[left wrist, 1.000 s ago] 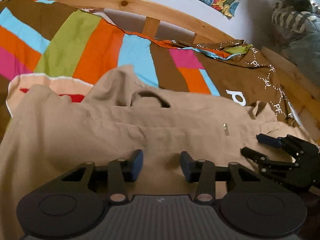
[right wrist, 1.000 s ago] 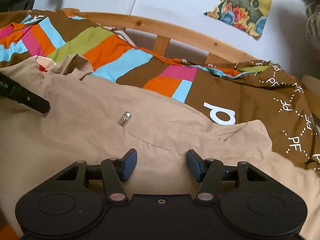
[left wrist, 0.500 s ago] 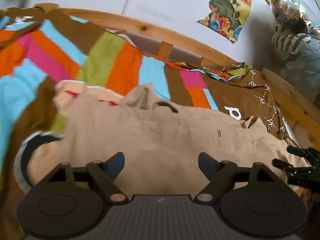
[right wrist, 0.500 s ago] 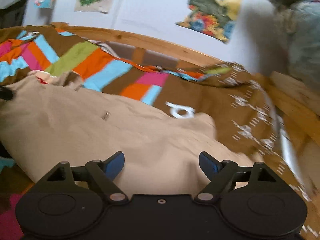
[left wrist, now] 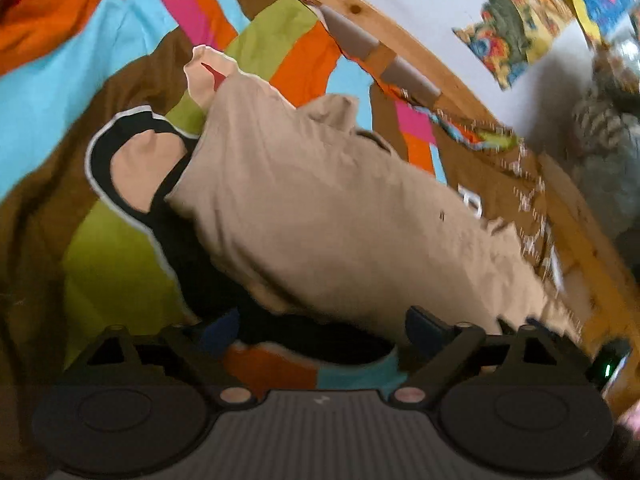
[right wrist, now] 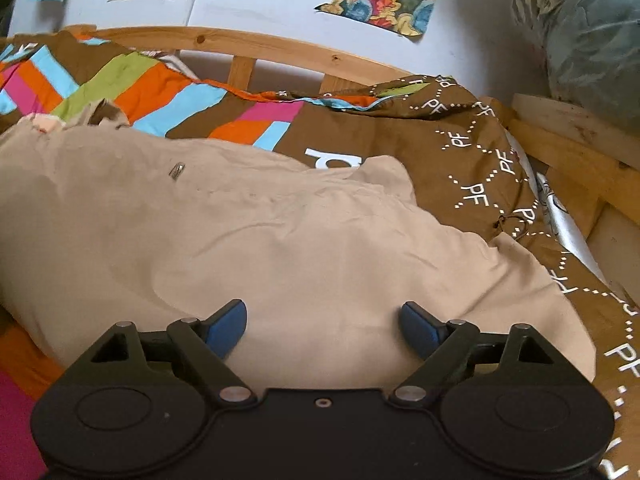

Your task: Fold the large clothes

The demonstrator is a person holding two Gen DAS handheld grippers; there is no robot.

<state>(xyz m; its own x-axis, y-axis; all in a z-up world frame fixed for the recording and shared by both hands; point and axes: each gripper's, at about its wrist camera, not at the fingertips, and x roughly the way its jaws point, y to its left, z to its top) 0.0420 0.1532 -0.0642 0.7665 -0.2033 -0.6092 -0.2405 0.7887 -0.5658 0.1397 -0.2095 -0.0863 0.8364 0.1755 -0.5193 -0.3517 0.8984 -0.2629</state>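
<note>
So we've got both the left gripper (left wrist: 322, 326) and right gripper (right wrist: 322, 320) spread wide, empty, over the crumpled beige cotton garment (right wrist: 248, 240); its near edge is hidden.

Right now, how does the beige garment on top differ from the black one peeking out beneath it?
The beige garment is plain, lies uppermost and shows almost whole; the black garment has a white-trimmed edge, sits underneath and shows only along one side. Both lie on the striped bedspread, held by neither open gripper.
</note>
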